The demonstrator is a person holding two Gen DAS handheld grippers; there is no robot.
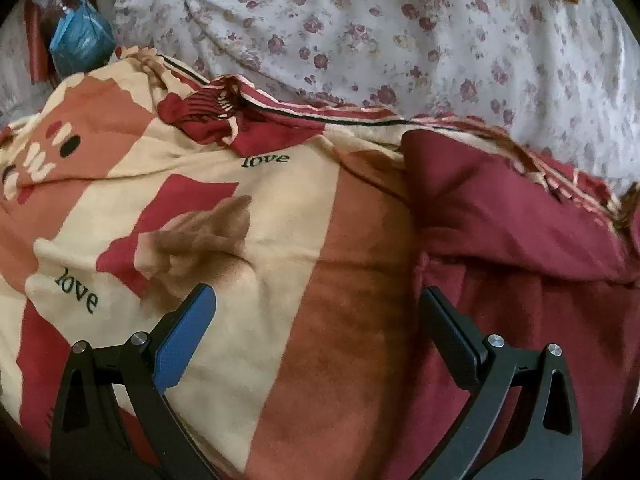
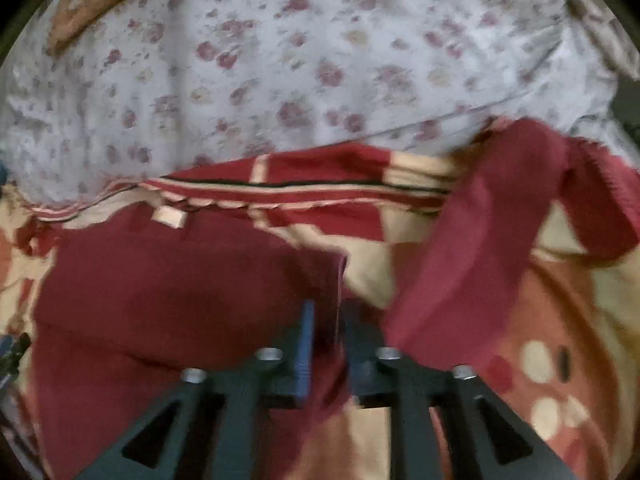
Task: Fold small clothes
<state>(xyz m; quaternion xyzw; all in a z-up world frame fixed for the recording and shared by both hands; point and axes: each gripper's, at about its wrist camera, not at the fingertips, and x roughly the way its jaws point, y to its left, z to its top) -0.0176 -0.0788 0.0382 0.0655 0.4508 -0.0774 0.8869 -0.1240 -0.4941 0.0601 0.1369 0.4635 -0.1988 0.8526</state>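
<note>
Floral sheet [image 1: 400, 32] behind, patterned blanket [image 1: 240, 208] in front. Maroon garment [image 1: 520, 248] spread on blanket. Left tongs [image 1: 320, 300] gaping wide, empty. Right tongs [image 2: 326, 316] narrowly parted around garment's edge; grip unclear through blur.

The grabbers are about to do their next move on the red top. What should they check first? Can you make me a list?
1. Dark red knit garment lying flat: not ok, its long sleeve sprawls sideways.
2. Garment resting on the cream-and-red fleece blanket: ok.
3. Left gripper open, nothing in it: ok.
4. Right gripper jaws slightly apart, garment edge between them; ready to grip: cannot tell.
5. Right wrist view sharp: not ok, blurred.
</note>
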